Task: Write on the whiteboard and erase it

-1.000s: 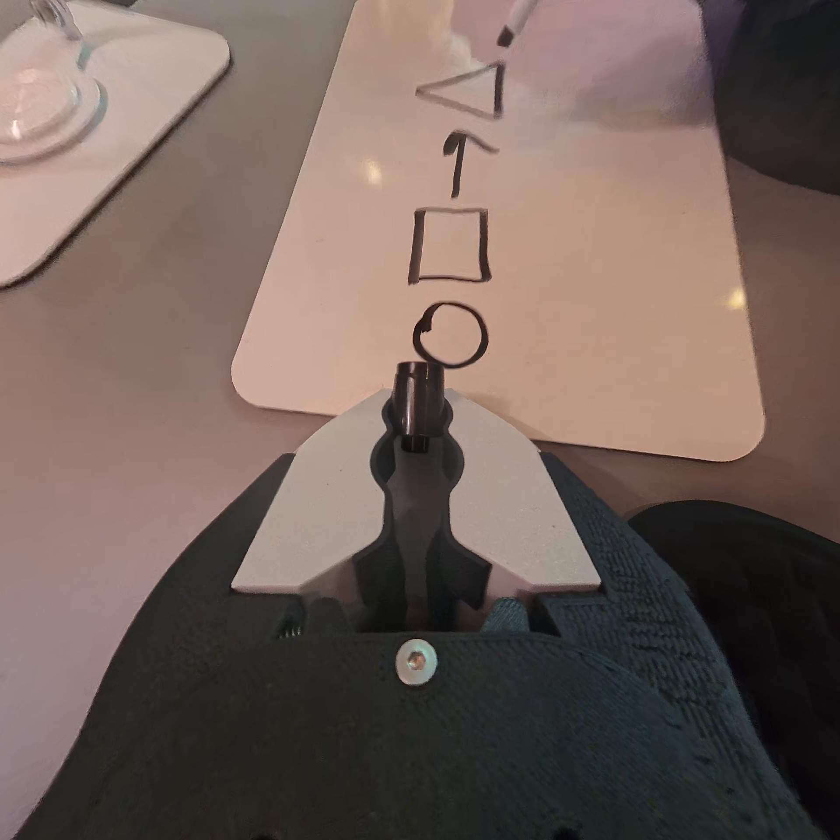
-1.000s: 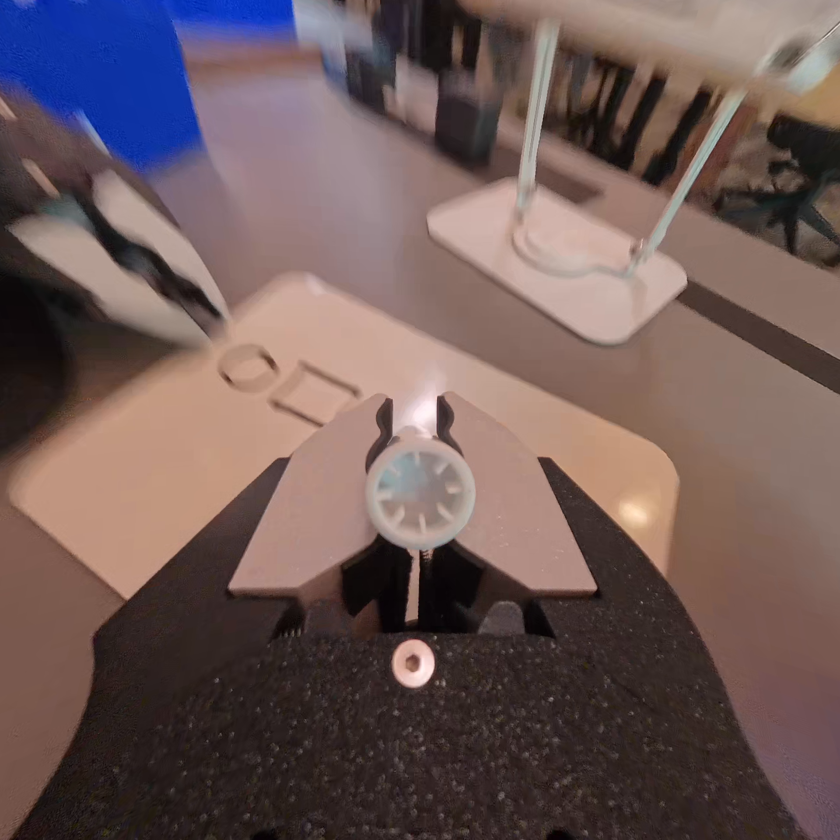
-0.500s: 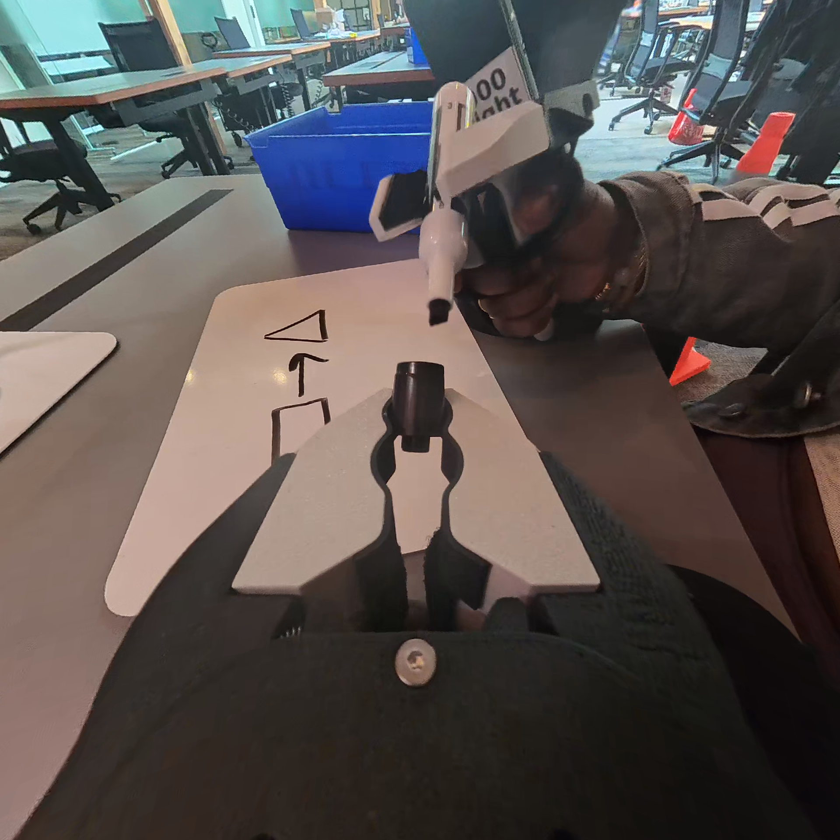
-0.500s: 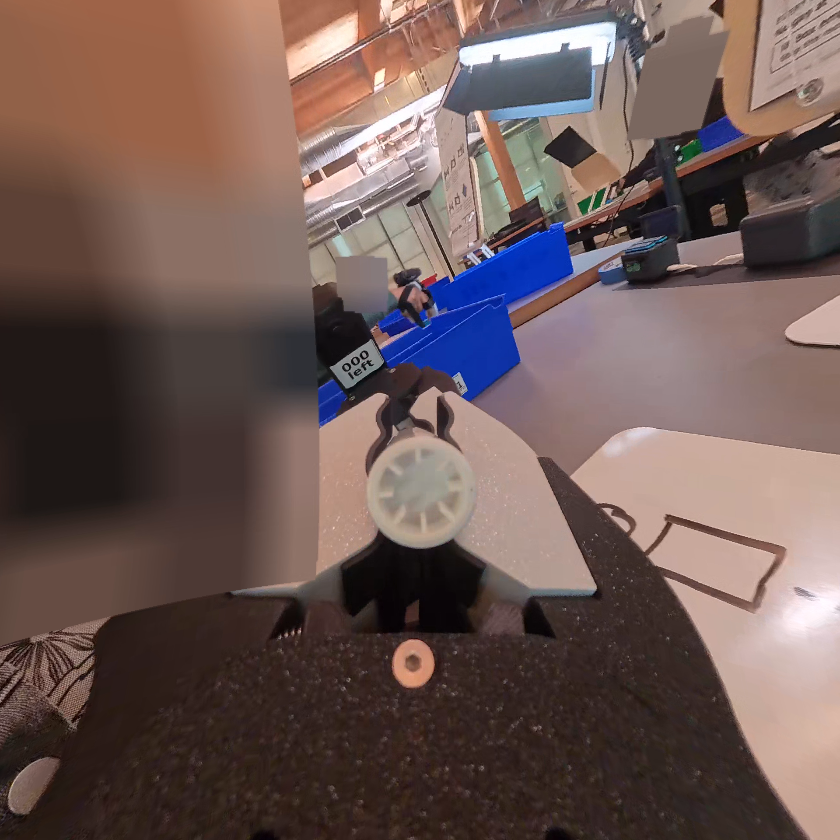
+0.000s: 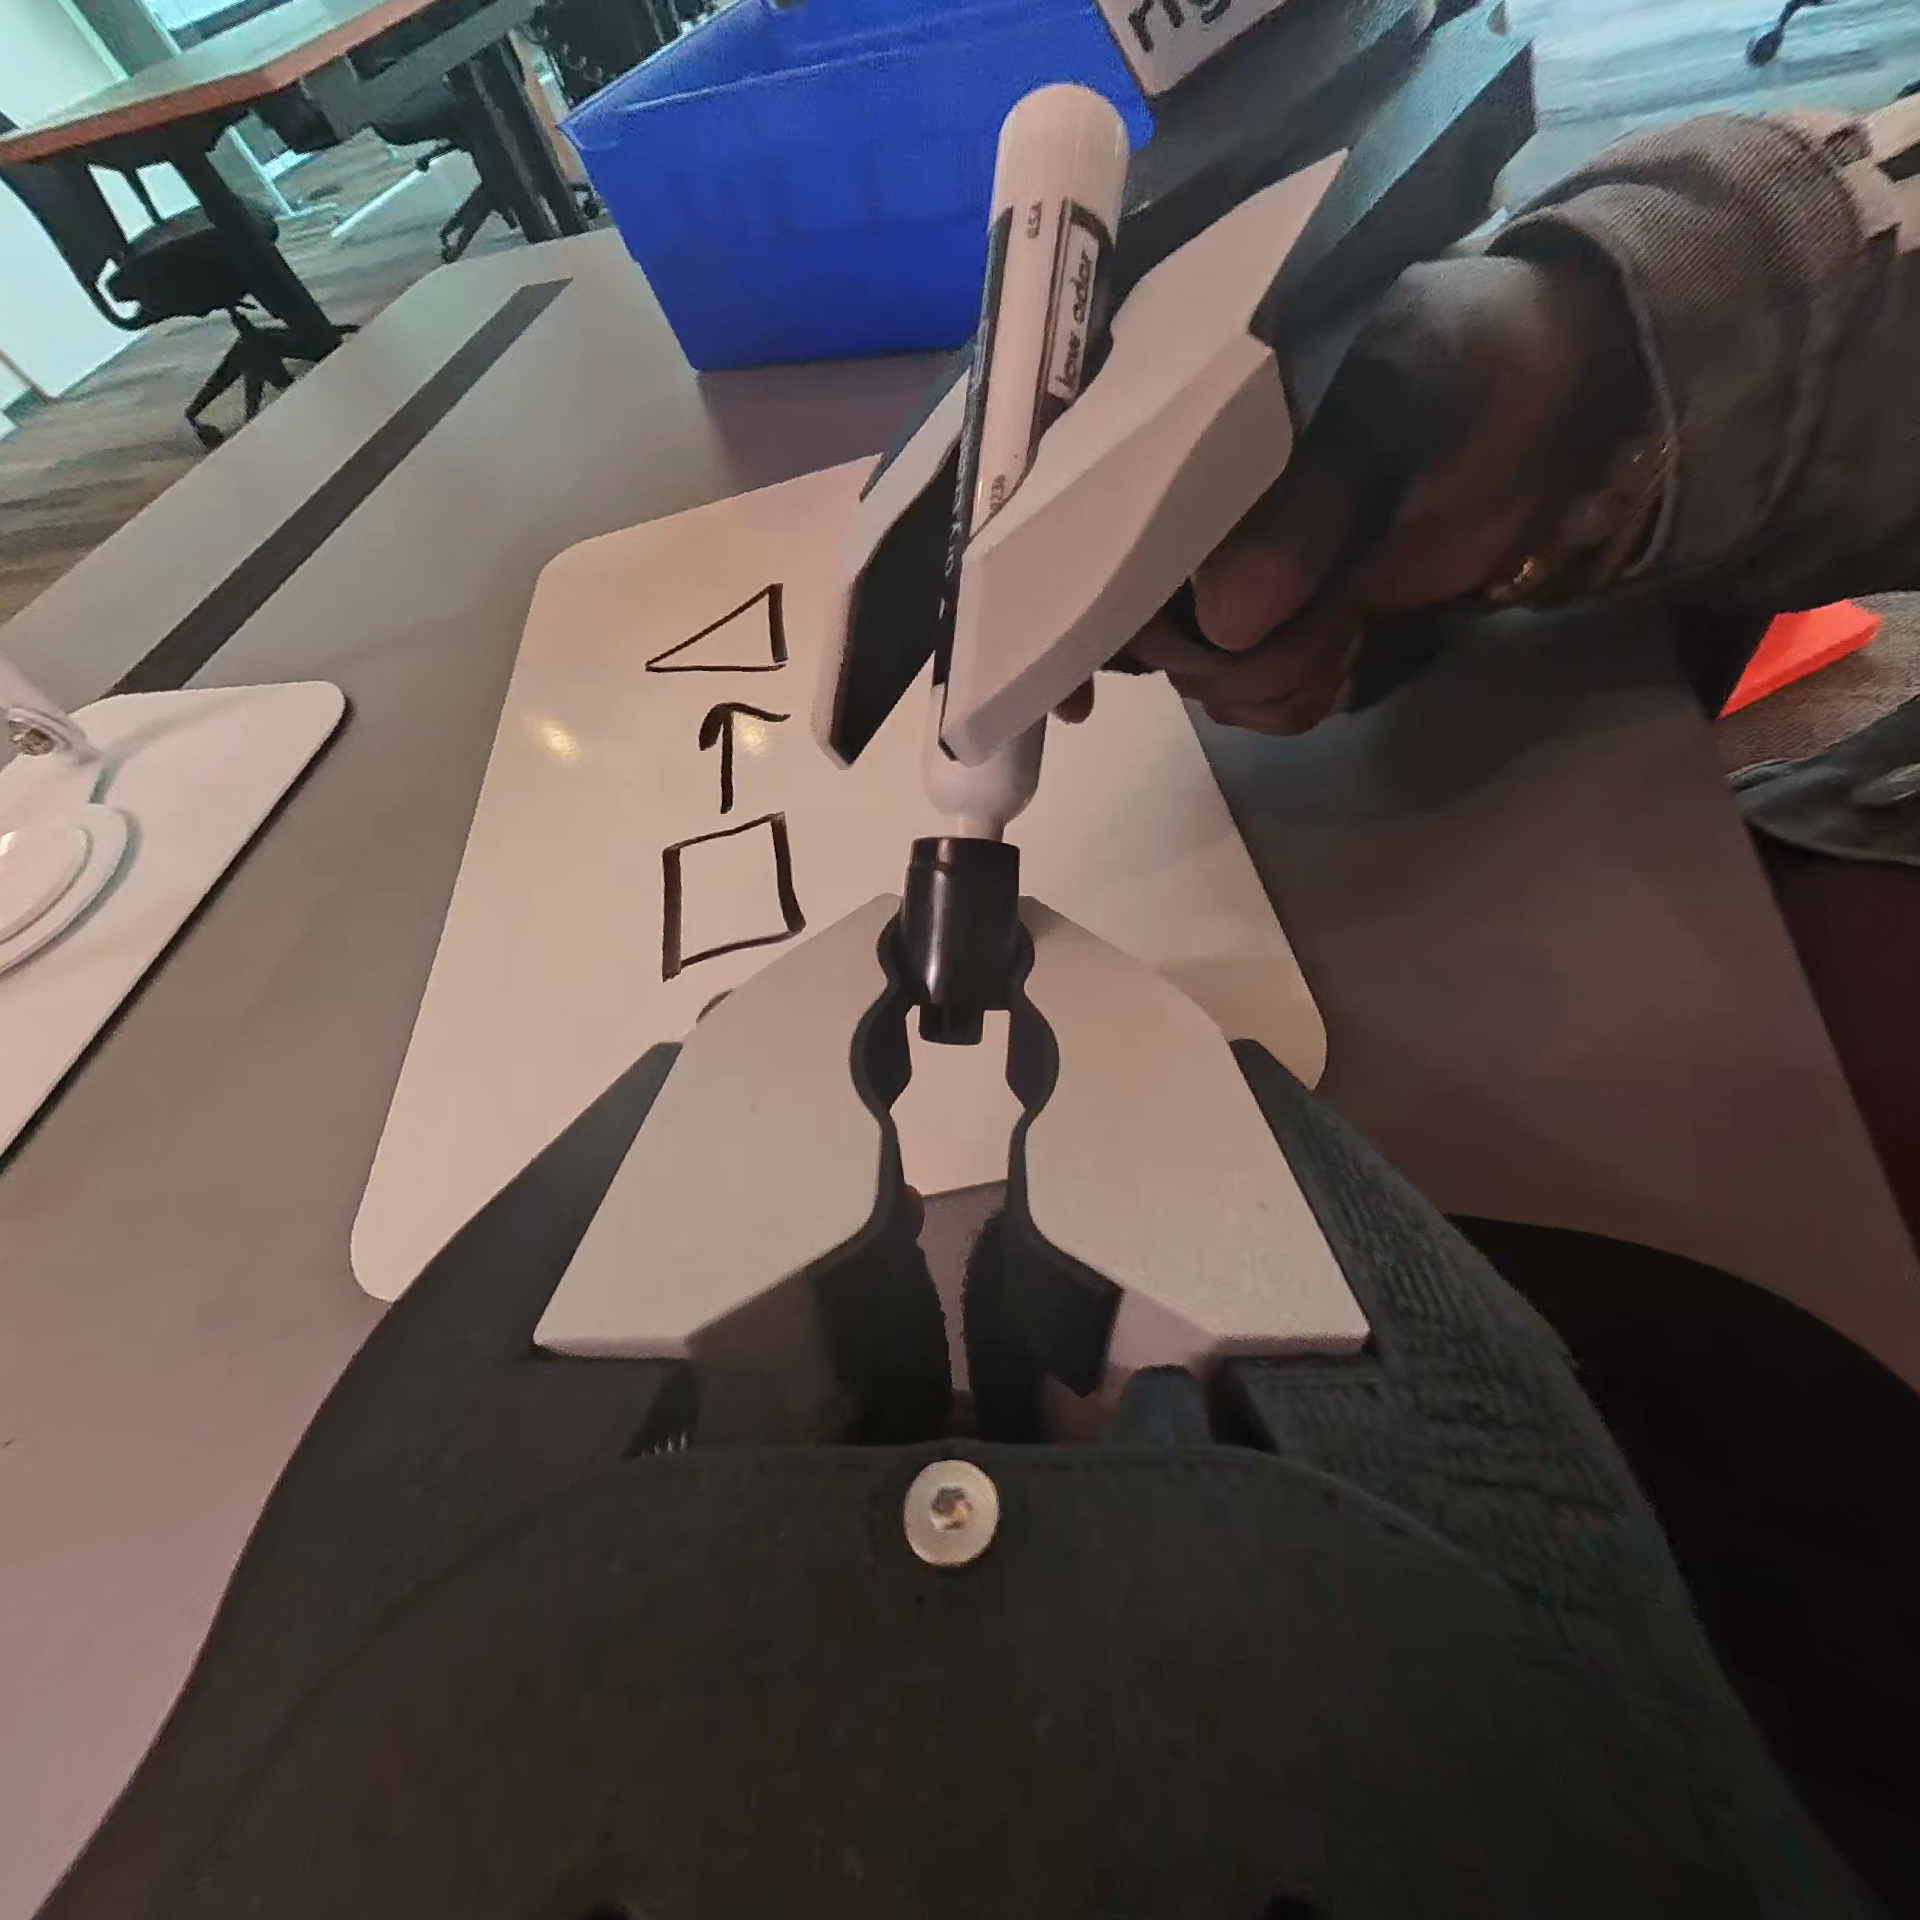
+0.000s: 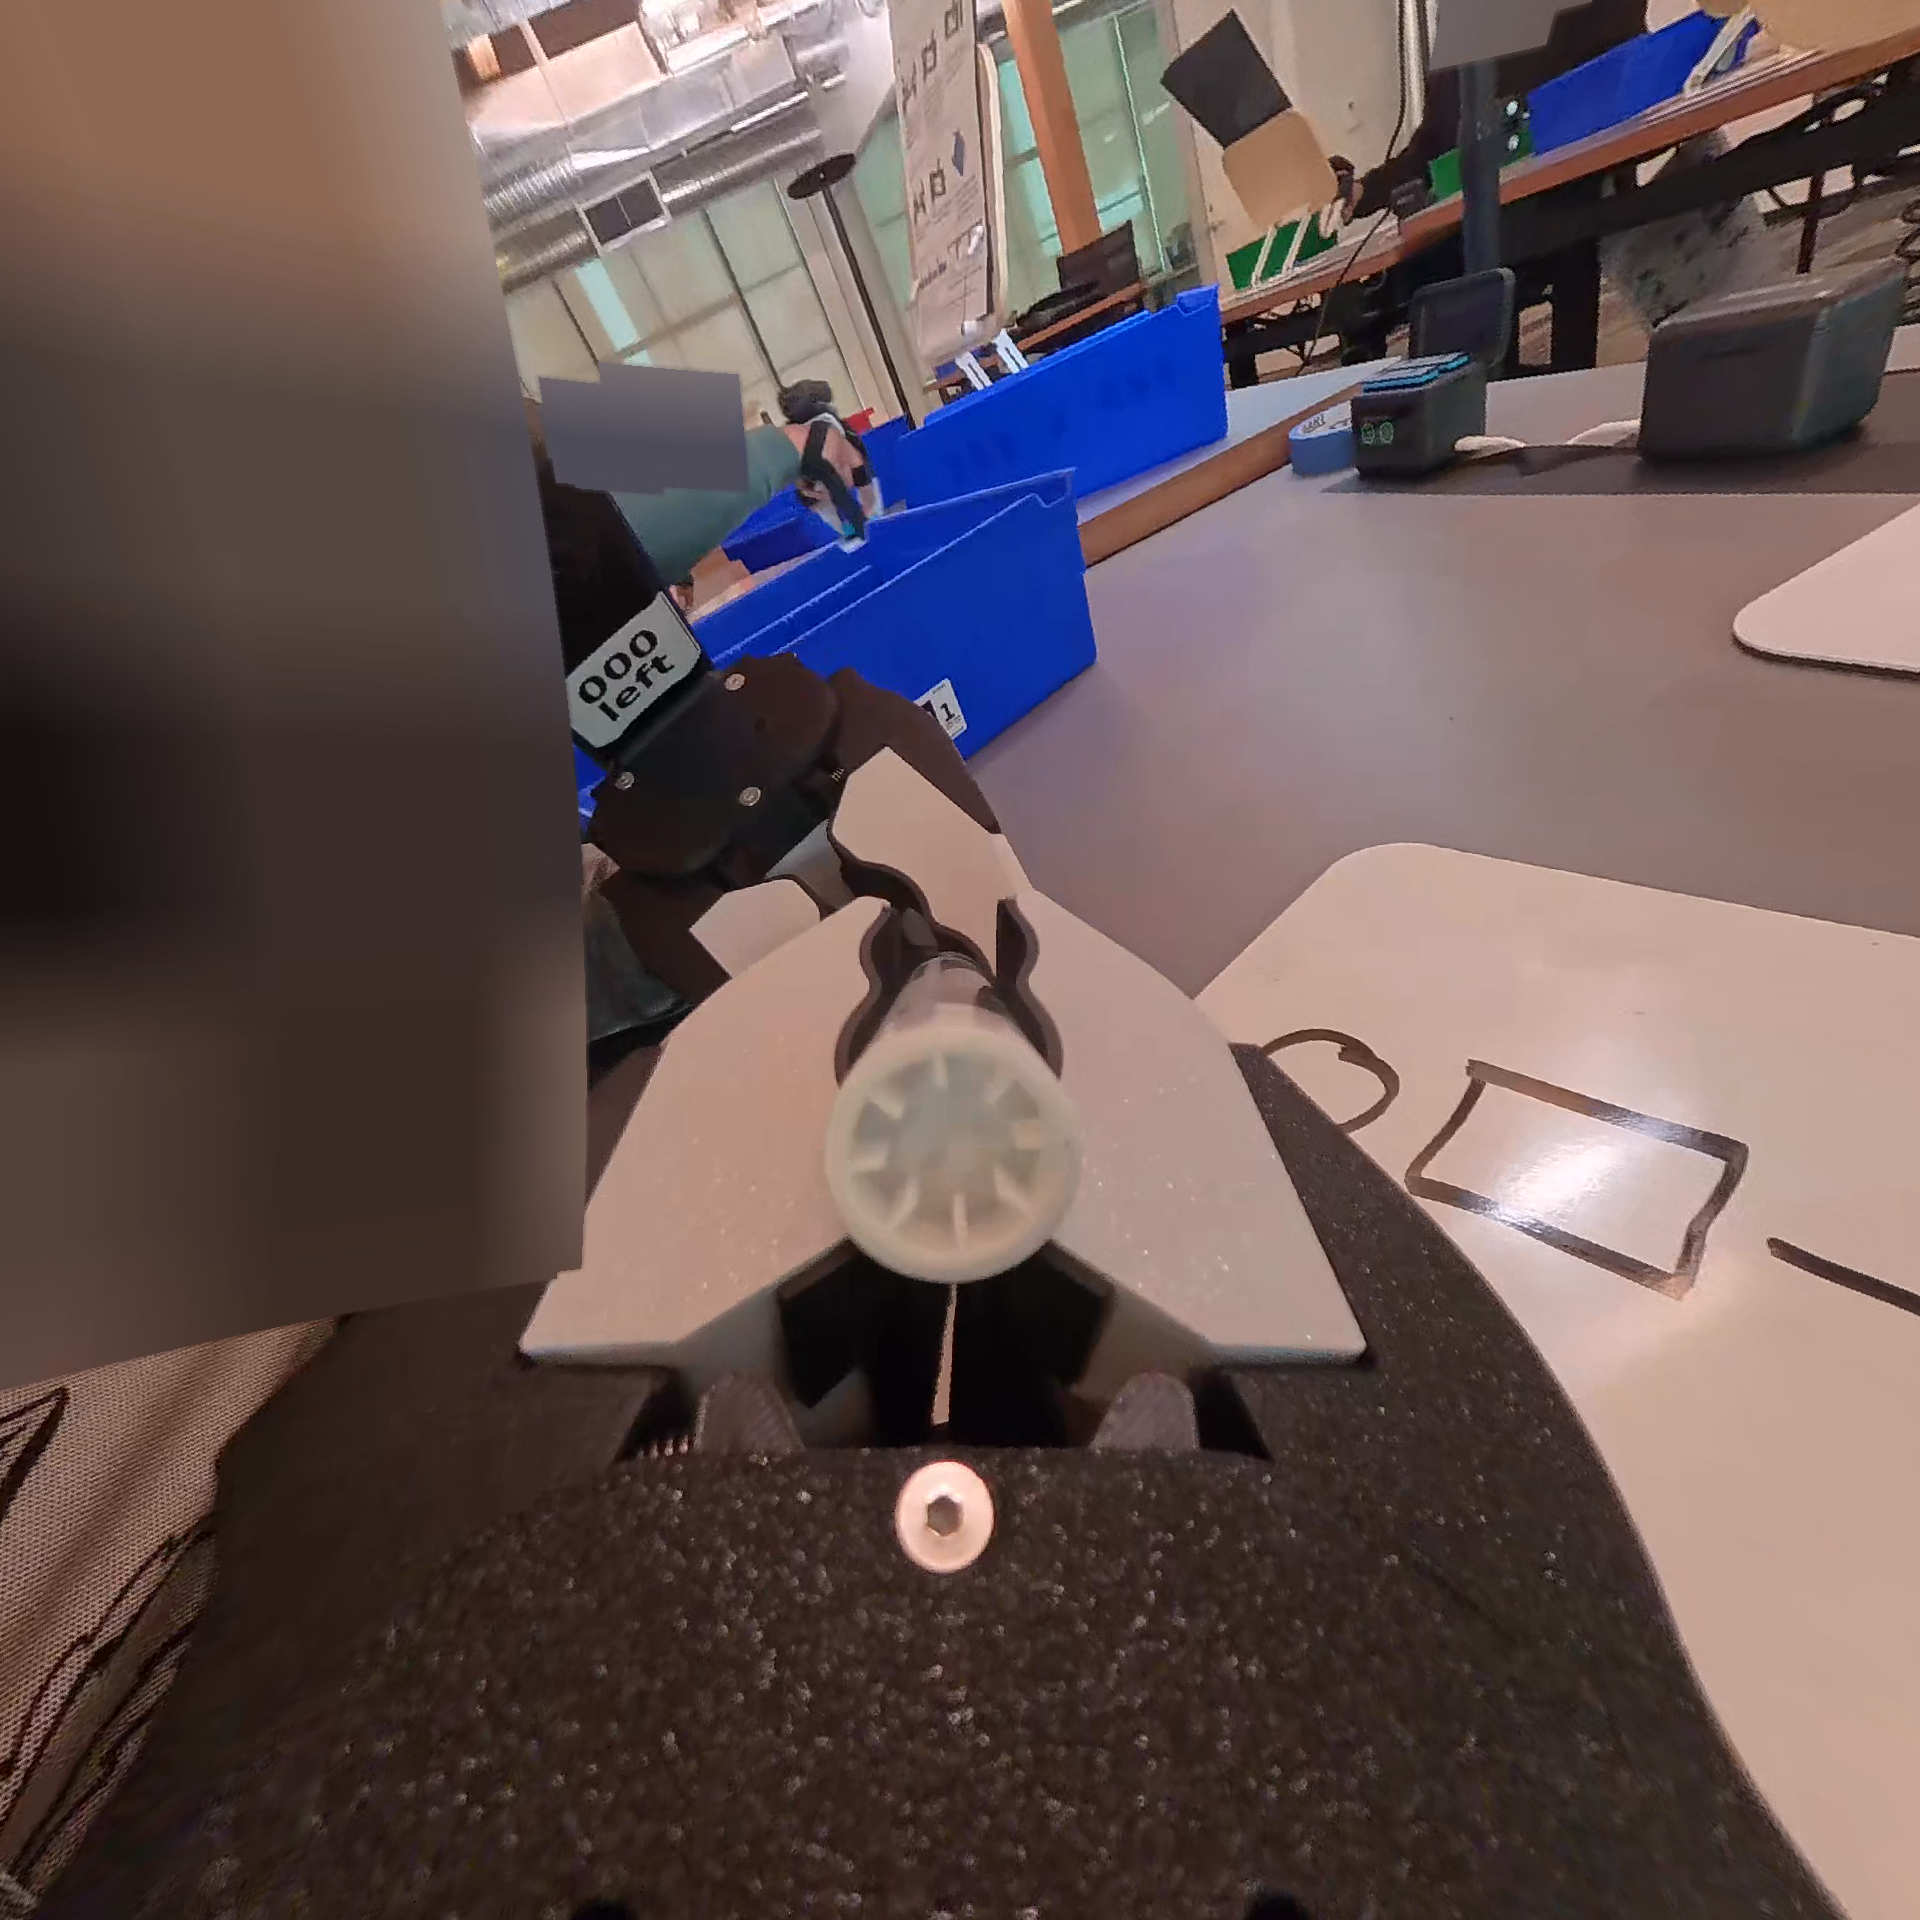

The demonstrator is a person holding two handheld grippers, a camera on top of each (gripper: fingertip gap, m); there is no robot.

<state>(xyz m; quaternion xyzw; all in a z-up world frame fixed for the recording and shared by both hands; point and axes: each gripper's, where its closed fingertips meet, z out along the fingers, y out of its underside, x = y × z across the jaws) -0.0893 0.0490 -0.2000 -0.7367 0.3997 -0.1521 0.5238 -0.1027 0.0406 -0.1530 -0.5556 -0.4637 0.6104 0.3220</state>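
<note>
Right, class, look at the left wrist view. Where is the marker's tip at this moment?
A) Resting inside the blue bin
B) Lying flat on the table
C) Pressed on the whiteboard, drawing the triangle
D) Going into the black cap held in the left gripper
D: the marker, clamped in the right gripper, points down with its tip meeting the mouth of the black cap gripped by the left gripper, above the whiteboard.

Beyond my grey table (image 5: 1455, 935), with its dark stripe (image 5: 343, 488), I see an open workroom: wood-topped desks (image 5: 239, 94) with black office chairs (image 5: 177, 270) on a carpeted floor (image 5: 62, 457). A blue bin (image 5: 831, 208) sits on the table's far side. The right wrist view shows glass partitions (image 6: 665, 301), exposed ceiling ducts (image 6: 582, 135) and a wooden column (image 6: 1049, 125).
</note>
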